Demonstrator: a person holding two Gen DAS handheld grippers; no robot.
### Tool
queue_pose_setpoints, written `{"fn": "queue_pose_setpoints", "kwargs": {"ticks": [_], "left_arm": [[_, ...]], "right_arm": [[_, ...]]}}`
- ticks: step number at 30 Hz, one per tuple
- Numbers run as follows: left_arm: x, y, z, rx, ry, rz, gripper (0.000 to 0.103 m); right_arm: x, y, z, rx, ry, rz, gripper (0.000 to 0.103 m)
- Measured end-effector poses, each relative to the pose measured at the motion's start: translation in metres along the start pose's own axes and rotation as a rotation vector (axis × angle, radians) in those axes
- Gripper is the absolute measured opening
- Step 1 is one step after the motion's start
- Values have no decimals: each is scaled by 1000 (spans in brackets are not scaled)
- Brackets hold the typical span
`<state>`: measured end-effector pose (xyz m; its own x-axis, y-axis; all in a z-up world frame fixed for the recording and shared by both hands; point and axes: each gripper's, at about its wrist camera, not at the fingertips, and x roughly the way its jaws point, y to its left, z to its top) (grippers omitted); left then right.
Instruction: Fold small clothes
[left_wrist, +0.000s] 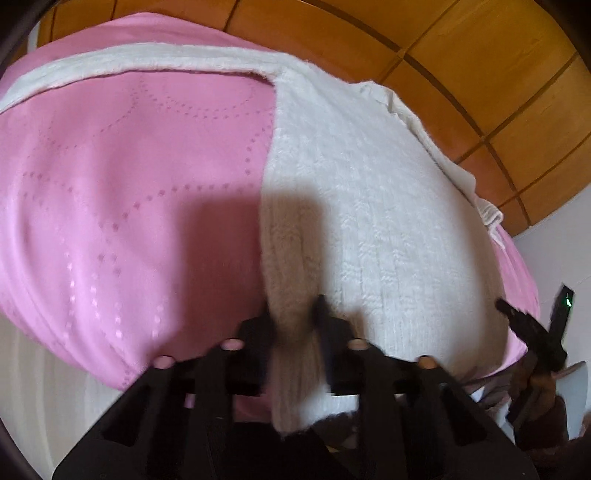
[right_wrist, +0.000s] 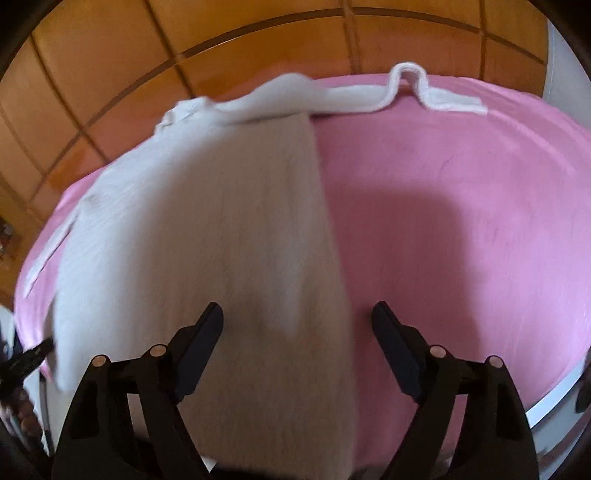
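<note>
Left jaws pinching white sweater (left_wrist: 369, 221) edge; right jaws wide over it.

We are in a home, likely a bedroom: a bed with a pink quilted cover (left_wrist: 129, 184) stands against a warm wooden panelled wall (right_wrist: 258, 44).

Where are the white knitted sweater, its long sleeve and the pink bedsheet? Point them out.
white knitted sweater (left_wrist: 388, 221): left wrist view, middle of its body.
long sleeve (right_wrist: 369, 98): right wrist view, mid-sleeve.
pink bedsheet (right_wrist: 461, 177): right wrist view, bare area right of the sweater.
</note>
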<state>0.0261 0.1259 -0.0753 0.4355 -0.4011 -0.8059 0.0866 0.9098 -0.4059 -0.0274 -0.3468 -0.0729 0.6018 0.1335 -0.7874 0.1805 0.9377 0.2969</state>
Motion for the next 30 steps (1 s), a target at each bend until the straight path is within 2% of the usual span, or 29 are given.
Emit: {"fn": "queue_pose_setpoints", "kwargs": {"ticks": [2, 3, 4, 11, 16, 18, 20, 21, 22, 24, 25, 28, 30], "left_arm": [[1, -3, -6, 20, -3, 10, 6], [1, -5, -6, 27, -6, 24, 5], [0, -5, -4, 30, -9, 31, 5], [-22, 5, -17, 36, -22, 51, 4], [-23, 13, -21, 12, 4, 97, 4], [-22, 13, -19, 16, 12, 131, 5], [-27, 12, -15, 11, -13, 176, 17], [-30, 9, -10, 20, -34, 199, 27], [-34, 7, -6, 28, -59, 214, 32], [-41, -2, 6, 48, -123, 247, 49], [-41, -7, 12, 55, -141, 253, 50], [-37, -22, 27, 71, -168, 229, 50], [-28, -36, 35, 99, -171, 209, 50]], "right_arm": [[0, 18, -11, -73, 7, -14, 64], [0, 25, -13, -108, 5, -38, 36], [0, 28, -13, -119, 13, -19, 12], [-38, 19, -15, -145, 19, 88, 9], [-22, 18, -37, -192, 133, 103, 9], [-19, 16, -34, -184, 137, 124, 10], [-23, 5, -17, -130, 91, 137, 19], [-28, -2, -7, -119, 41, 103, 25], [-33, -11, 4, -114, -22, 37, 34], [-36, -25, 22, -114, -95, -71, 45], [-34, -38, 36, -111, -140, -147, 46], [-20, -73, 66, -82, -185, -328, 46], [-8, -99, 86, -59, -213, -386, 46]]}}
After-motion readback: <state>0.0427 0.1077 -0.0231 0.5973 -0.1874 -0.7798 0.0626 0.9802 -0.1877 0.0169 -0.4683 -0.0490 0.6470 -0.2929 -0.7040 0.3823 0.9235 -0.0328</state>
